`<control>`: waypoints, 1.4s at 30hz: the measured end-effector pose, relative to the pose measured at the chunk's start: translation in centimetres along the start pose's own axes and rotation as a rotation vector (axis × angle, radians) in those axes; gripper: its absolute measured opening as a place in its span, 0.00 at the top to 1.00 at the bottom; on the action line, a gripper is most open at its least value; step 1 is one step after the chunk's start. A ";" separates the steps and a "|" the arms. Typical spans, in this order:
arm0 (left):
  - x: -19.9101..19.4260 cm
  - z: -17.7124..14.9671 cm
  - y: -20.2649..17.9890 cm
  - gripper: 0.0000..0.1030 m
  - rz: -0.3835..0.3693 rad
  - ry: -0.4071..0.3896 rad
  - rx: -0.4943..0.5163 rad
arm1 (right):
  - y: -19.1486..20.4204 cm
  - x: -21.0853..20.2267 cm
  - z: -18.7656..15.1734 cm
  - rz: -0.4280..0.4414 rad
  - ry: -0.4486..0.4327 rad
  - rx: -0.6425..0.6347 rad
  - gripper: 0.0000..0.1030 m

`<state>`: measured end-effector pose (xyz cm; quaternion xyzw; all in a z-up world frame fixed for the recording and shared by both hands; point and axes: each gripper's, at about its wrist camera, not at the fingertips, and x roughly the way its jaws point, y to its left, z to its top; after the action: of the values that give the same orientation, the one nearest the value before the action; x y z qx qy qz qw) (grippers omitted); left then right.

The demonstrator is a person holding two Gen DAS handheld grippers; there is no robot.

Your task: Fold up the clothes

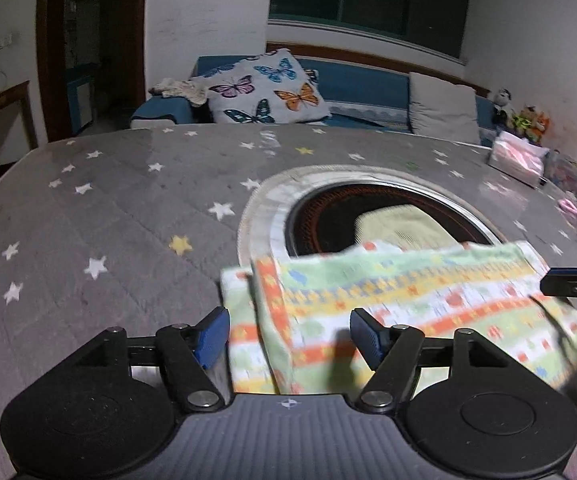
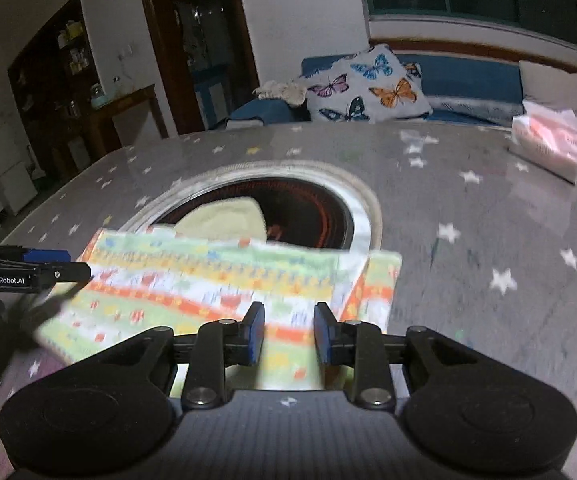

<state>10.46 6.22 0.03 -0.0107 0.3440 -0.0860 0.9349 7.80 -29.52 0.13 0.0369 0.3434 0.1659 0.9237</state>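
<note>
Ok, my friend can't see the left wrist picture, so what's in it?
An open left gripper hovers over a colorful patterned cloth lying on a gray table with stars. Behind the cloth is a round black cooktop, and farther back a butterfly pillow.

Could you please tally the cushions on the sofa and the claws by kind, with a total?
Butterfly-print cushion: 1
Plain grey cushion: 1
Claws, both open, over the striped patterned cloth: 2, left claw and right claw
Total: 4
</note>
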 end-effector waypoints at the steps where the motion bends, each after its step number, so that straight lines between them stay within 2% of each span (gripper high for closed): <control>1: 0.4 0.4 0.1 0.32 0.008 0.002 -0.006 | -0.3 0.5 0.4 -0.005 -0.002 0.008 0.74; 5: 2.1 2.0 0.2 0.32 0.019 0.018 -0.029 | -1.3 2.4 1.1 -0.034 0.010 0.034 0.74; 8: 2.6 2.7 -0.8 0.22 0.005 0.010 0.004 | -1.6 2.8 1.3 -0.038 0.013 0.047 0.74; 10: 3.0 3.2 -1.5 0.22 -0.002 0.006 0.027 | -1.4 2.8 1.3 -0.039 0.011 0.034 0.73; 12: 3.9 3.5 -2.3 0.22 0.015 0.018 0.056 | -1.3 2.9 1.3 -0.044 0.012 0.027 0.73; 16: 6.2 3.7 -2.6 0.21 0.096 0.086 0.075 | -1.4 3.0 1.3 -0.048 0.014 0.025 0.73; 21: 5.4 3.5 -1.2 0.20 0.081 0.071 0.036 | -0.6 2.2 1.6 -0.053 0.002 -0.011 0.67; 22: 5.1 3.5 -1.0 0.18 0.082 0.066 0.034 | -0.3 2.0 1.6 -0.050 -0.002 -0.022 0.63; 24: 4.2 3.4 -0.4 0.06 0.088 0.054 0.017 | 0.7 1.4 1.7 -0.031 -0.009 -0.054 0.59; 27: 2.7 3.3 0.7 0.00 0.084 0.027 -0.019 | 2.5 0.7 1.7 0.008 -0.017 -0.103 0.54; 29: 1.9 3.1 1.3 0.00 0.092 0.018 -0.037 | 4.1 0.2 1.7 0.043 -0.021 -0.141 0.48; 33: 0.6 2.5 2.5 0.00 0.102 0.018 -0.072 | 7.4 -0.3 1.3 0.110 -0.019 -0.223 0.48; 42: -1.7 1.0 5.0 0.00 0.106 0.017 -0.190 | 16.1 0.4 -0.9 0.244 0.017 -0.513 0.48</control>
<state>10.62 11.37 1.53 -0.0805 0.3587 -0.0034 0.9300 2.98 -14.25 2.18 -0.1582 0.2912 0.3575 0.8731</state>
